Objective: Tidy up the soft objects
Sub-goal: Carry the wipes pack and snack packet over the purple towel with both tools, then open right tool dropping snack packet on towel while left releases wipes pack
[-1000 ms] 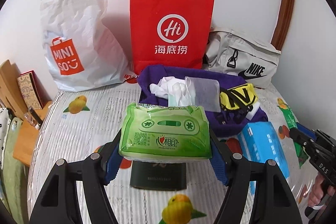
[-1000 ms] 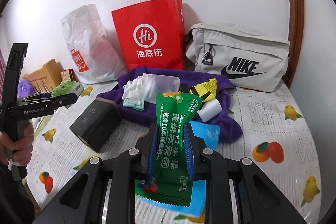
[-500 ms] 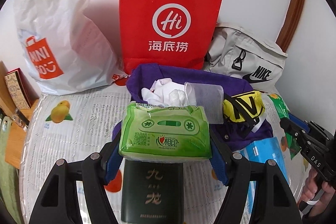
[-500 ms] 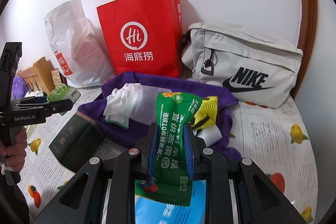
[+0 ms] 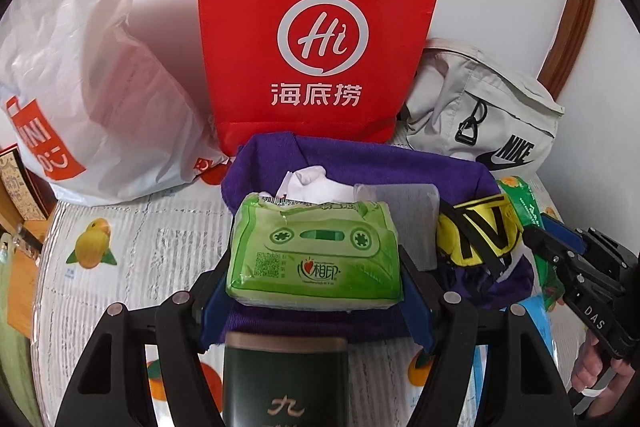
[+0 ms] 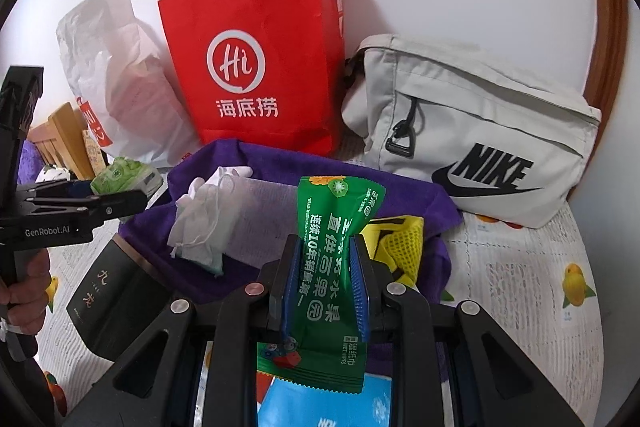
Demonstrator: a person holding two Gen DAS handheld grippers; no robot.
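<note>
both grippers are coming closer to the red bag than a second ago, so the bag is looking bigger in both views and the purple cloth is now lying just under the fingers. left gripper is clamped on the green tissue pack, its blue pads pressing on the two short ends, and the pack is hanging in front of the red bag, above the near edge of the cloth. right gripper is clamped on the green wipes pack, which is standing upright between the pads, to the right of the red bag and above the cloth. a dark green box is lying below the tissue pack, nearer than the red bag. the white plastic bag is leaning at the left of the red bag, and the grey bag is lying at its right. a white mask and a yellow item are resting on the cloth in front of the red bag.
</note>
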